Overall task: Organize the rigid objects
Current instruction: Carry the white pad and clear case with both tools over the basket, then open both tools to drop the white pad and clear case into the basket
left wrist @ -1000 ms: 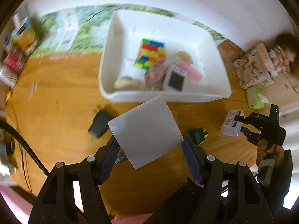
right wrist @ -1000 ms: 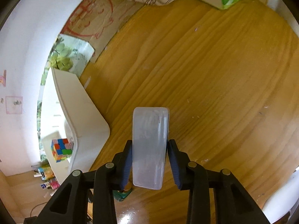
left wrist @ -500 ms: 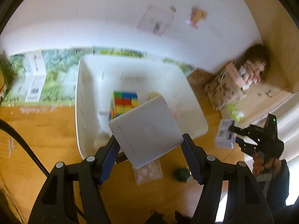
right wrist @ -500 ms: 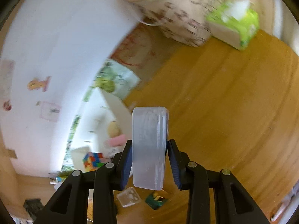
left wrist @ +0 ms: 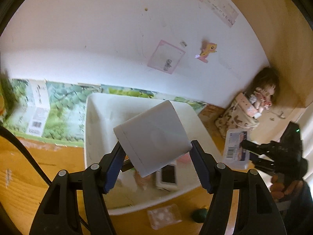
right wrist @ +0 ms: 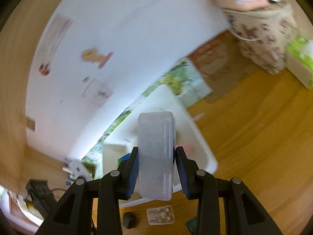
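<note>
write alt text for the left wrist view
The left gripper holds a white box over a white bin on a wooden table. At right, the right gripper holds a clear plastic case; a small clear tray and a dark green object lie before the bin.

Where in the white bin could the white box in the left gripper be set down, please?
The white bin looks bare along its far wall and left side. Its near right corner is crowded with a small screen device and other bits. The left gripper holds the white box; the right gripper holds a clear case.
</note>
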